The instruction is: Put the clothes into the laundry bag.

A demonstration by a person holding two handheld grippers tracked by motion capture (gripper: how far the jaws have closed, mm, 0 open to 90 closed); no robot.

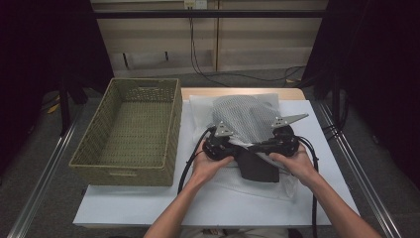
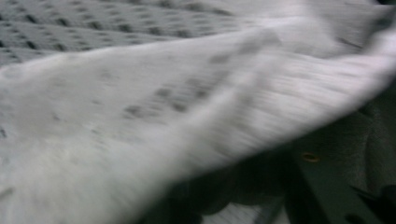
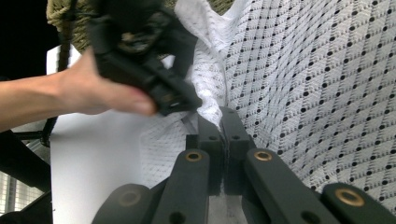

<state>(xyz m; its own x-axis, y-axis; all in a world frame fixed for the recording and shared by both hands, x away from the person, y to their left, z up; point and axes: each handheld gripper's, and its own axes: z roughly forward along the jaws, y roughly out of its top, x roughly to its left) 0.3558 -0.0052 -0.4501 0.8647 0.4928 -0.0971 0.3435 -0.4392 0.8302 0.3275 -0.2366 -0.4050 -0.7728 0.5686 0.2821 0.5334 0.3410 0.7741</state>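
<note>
Jaws clamped on white mesh cloth (image 1: 246, 118) over white table (image 1: 163, 198).

- Both my forearms come up from the near edge and angle inward, wrists close together.
- My left hand (image 1: 210, 161) wraps the left hand-held gripper (image 1: 233, 148), thumb on top, nose pointing right, toward the other one.
- My right hand (image 1: 293, 161) grips the right hand-held gripper (image 3: 220, 122); its jaws are pressed together, almost no gap between them.
- The two hand-held grippers nearly meet nose to nose.
- Left jaws: hidden, can't tell.
</note>
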